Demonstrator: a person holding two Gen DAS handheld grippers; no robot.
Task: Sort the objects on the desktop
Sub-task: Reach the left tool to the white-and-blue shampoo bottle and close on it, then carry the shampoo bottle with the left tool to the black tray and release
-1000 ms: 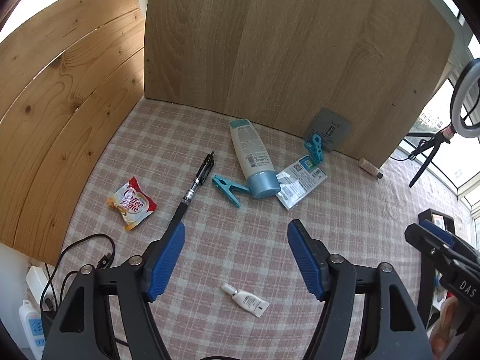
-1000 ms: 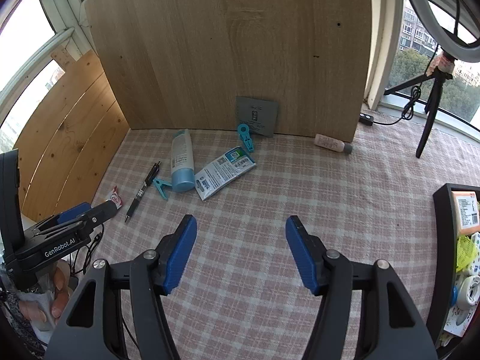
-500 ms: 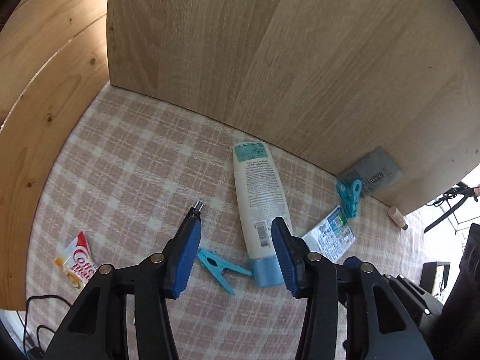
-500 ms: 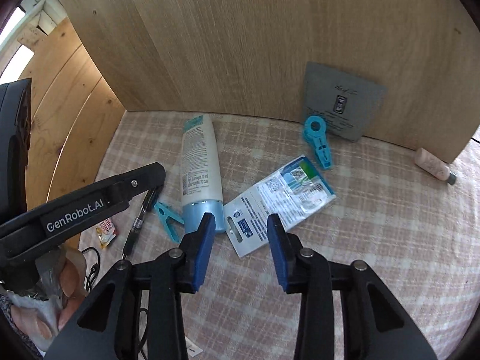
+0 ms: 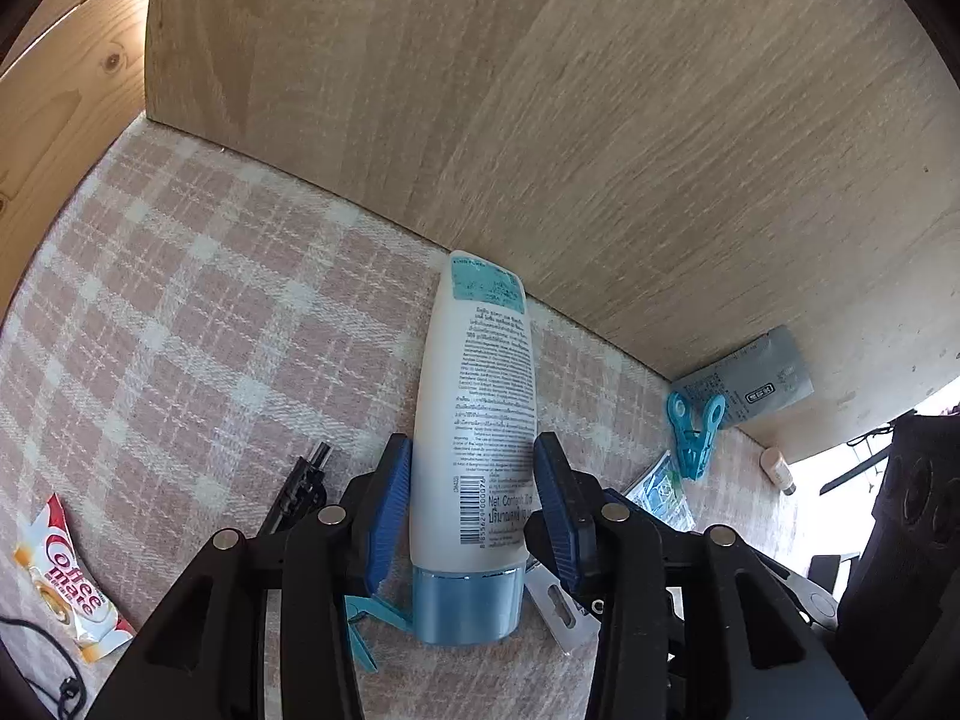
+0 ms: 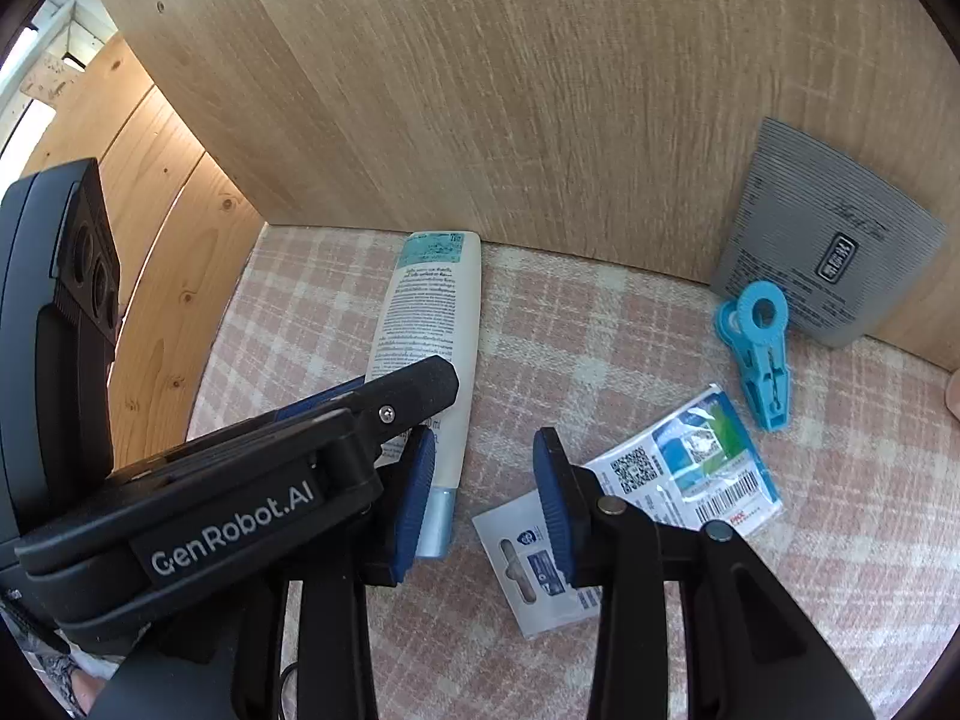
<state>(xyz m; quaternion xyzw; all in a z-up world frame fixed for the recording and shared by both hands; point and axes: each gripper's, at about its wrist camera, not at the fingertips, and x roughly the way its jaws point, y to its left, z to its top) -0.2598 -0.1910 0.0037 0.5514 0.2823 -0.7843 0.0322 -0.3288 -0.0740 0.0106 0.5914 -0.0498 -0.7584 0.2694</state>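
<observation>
The left gripper [image 5: 473, 495] has been closing; its pads clamp the white bottle [image 5: 480, 396]. The right gripper [image 6: 483, 498] stands parted above the checked cloth [image 6: 540, 324], empty, with the flat packet [image 6: 690, 480] beneath its right finger.

The left gripper's [image 5: 473, 498] arms cover most of the black pen [image 5: 303, 489], so only its tip end peeks out. The teal clip [image 5: 360, 624] by the bottle's [image 5: 477, 420] cap is half buried under that same gripper. The printed packet [image 5: 660, 495] shows just a corner there; on the right wrist view the right gripper's [image 6: 483, 501] finger crosses its middle. Whether the left pads actually press the bottle, I can't tell from here. The bottle's small print is too fine to read. The coffee sachet [image 5: 66, 588] runs off behind the lens rim, the small pinkish tube [image 5: 778, 468] is washed out by window glare, and the left gripper's body hides the bottle's lower side on the right wrist view.
</observation>
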